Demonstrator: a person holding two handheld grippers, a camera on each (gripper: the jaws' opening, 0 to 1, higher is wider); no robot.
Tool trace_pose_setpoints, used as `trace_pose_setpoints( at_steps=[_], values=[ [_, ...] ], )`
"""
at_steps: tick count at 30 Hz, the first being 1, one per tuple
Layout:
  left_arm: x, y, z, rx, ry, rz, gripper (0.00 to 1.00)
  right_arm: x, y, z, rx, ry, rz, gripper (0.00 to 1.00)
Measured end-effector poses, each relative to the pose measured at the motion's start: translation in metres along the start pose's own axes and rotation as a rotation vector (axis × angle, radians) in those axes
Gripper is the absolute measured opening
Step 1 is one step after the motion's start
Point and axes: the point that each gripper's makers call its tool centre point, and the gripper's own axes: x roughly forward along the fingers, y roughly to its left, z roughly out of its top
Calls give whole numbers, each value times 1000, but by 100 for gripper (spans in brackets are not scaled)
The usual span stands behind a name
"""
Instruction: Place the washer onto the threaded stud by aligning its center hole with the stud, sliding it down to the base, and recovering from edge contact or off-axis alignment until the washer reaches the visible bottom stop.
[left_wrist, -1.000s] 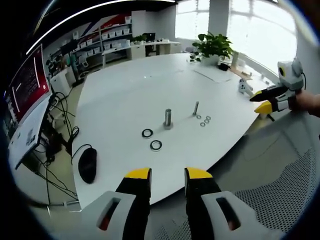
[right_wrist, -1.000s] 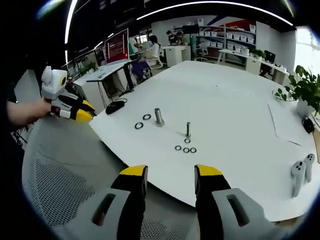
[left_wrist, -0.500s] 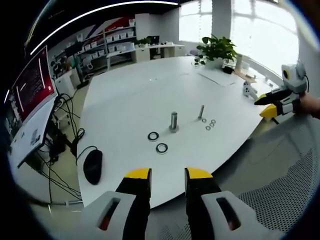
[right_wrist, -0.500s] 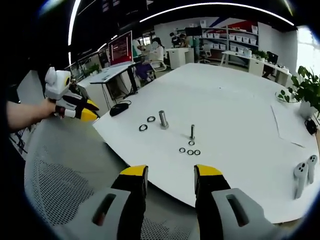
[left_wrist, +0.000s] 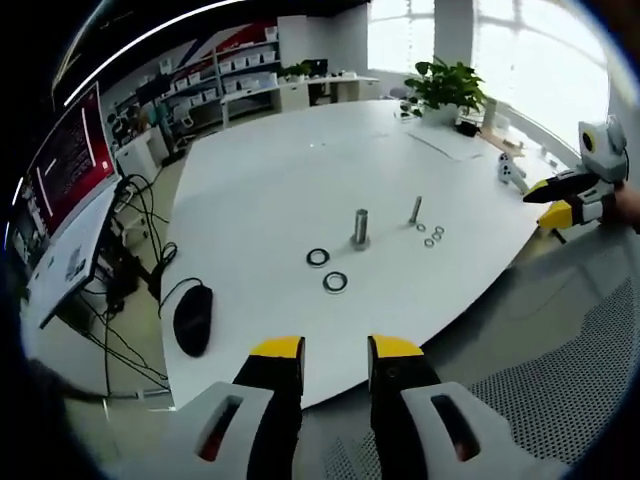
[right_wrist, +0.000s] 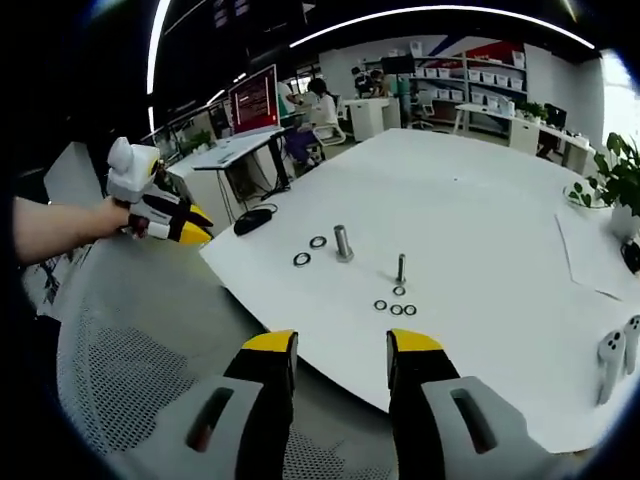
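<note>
- Left gripper view: the left gripper (left_wrist: 335, 350) hovers off the near edge of the white counter (left_wrist: 270, 180), its yellow-tipped jaws released, a gap between them and nothing held.
- On the counter stands a thick grey stud (left_wrist: 360, 227), upright on a flared base; a thinner threaded stud (left_wrist: 415, 210) stands upright near it, toward the right gripper's side.
- Two large dark washers (left_wrist: 326, 270) lie flat just in front of the thick stud, near each other but apart; each is a thin ring with a wide centre hole.
- Small washers (left_wrist: 432, 236) lie flat in a loose cluster at the foot of the thin stud; they are tiny pale rings, their detail too small to tell.
- A black mouse (left_wrist: 192, 318) rests near the counter's edge.
- The right gripper (left_wrist: 560, 200), held in a hand, hangs off the counter's far side, well apart from the studs.
- Right gripper view: the right gripper (right_wrist: 338, 350) has its jaws parted and empty, aimed at the thin stud (right_wrist: 401, 268) and small washers (right_wrist: 397, 305).
- A mesh chair back (right_wrist: 130, 380) lies below.
</note>
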Motion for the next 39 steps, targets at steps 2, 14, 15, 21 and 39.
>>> trace_pose_setpoints(
  at_steps=[2, 14, 15, 21, 39],
  values=[
    [-1, 0, -1, 7, -1, 5, 23, 0, 1, 0, 0, -2, 5, 37],
    [-2, -3, 1, 22, -14, 5, 22, 1, 0, -5, -11, 19, 5, 37],
    [-2, -5, 4, 48, -28, 3, 22, 0, 0, -6, -9, 21, 6, 37],
    [1, -8, -1, 18, 9, -40, 22, 1, -1, -4, 1, 20, 1, 37],
    [16, 5, 29, 14, 38, -17, 28, 0, -2, -3, 5, 17, 13, 36]
  ],
)
